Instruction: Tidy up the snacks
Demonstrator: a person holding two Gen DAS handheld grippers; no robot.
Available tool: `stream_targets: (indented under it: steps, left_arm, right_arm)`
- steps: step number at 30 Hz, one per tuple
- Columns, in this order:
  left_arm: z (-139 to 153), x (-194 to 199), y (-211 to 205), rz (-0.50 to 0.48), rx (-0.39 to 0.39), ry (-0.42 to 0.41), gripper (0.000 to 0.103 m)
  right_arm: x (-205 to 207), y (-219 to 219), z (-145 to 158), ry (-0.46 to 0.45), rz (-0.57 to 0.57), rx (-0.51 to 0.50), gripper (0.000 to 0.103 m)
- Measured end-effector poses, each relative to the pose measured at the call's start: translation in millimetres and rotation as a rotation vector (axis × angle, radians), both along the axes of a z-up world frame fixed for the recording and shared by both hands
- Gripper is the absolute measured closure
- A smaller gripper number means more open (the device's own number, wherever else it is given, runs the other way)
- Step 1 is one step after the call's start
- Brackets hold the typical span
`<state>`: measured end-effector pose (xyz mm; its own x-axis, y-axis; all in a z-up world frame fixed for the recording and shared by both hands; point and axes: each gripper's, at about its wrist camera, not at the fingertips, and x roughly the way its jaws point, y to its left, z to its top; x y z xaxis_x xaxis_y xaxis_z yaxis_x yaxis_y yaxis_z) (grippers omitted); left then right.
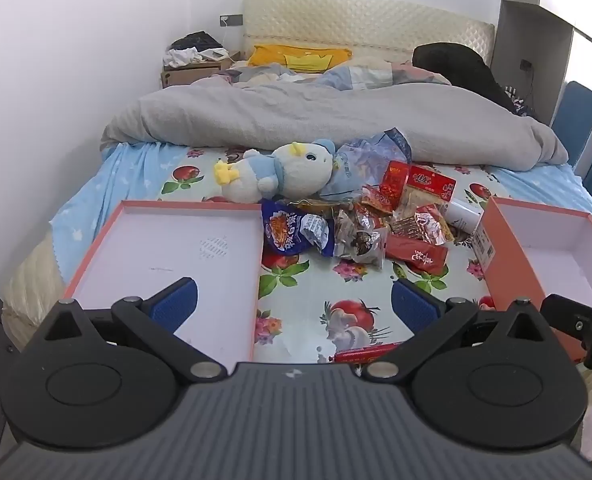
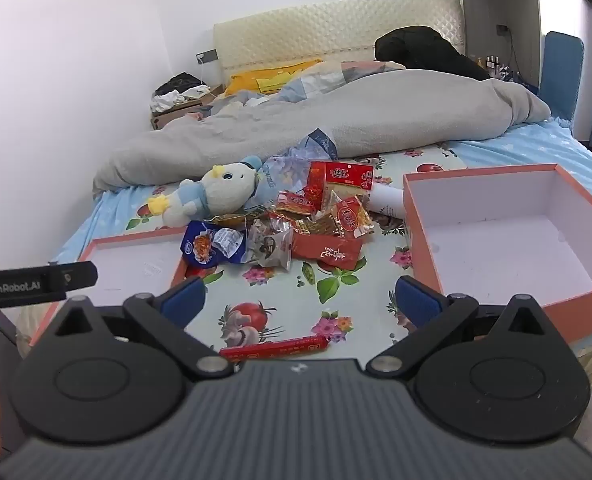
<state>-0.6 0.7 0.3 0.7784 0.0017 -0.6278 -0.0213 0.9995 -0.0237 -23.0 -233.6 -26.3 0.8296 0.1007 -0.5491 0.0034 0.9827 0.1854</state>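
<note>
A pile of snack packets (image 1: 380, 224) lies on the flowered bed sheet, also in the right wrist view (image 2: 296, 228): a blue packet (image 1: 296, 230), a clear wrapped snack (image 1: 360, 242), a red packet (image 1: 416, 254) and several red and gold ones. A red sausage stick (image 2: 275, 347) lies alone near the bed's front edge. An orange box lid (image 1: 135, 216) lies at the left and a deeper orange box (image 2: 508, 240) at the right, both empty. My left gripper (image 1: 293, 306) and right gripper (image 2: 300, 298) are open and empty, short of the pile.
A blue and white plush toy (image 1: 279, 174) lies behind the snacks beside a blue plastic bag (image 1: 372, 152). A white bottle (image 2: 388, 200) lies by the deep box. A grey duvet (image 1: 316, 116) covers the far bed. A cardboard box (image 1: 191, 70) stands at the wall.
</note>
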Motion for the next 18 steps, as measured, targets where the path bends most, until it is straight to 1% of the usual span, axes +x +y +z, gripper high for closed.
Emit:
stream_targets:
  steps: [1,2,4,7,12,14,16,18]
  left_arm:
    - [0.2,-0.5,0.8,0.001,-0.003,0.0,0.0]
    - [-0.1,-1.2,-0.8,-0.002,0.02,-0.007,0.0]
    - [0.0,-1.7,-0.8,0.0,0.022,-0.004,0.0]
    - [9.5,-4.8,-0.7,-0.001,0.021,-0.01,0.0]
    - [11.8,-4.8,-0.1,-0.007,0.012,-0.008,0.0]
    - [10.9,-6.4,-1.9,-0.01,0.019,-0.008,0.0]
    - [11.3,-12.3,-5.6,-0.018,0.03,-0.034,0.0]
    - [12.5,-13.2,-6.8,-0.028,0.031,-0.04,0.0]
  right_arm:
    - [0.6,0.0,0.0,0.013,0.001,0.0,0.0]
    - [0.8,0.0,0.1,0.013,0.001,-0.001,0.0]
    - [1.1,0.7,0.7,0.01,0.002,-0.003,0.0]
    - [-0.3,0.5,-0.8,0.004,0.007,-0.012,0.0]
    - [-0.9,1.1,-0.2,0.015,0.015,-0.021,0.0]
    - [-1.6,2.0,1.1,0.016,0.013,-0.022,0.0]
    - [-2.6,1.8,1.9,0.012,0.011,-0.022,0.0]
    - [-3.5,1.3,2.0,0.007,0.006,-0.024,0.0]
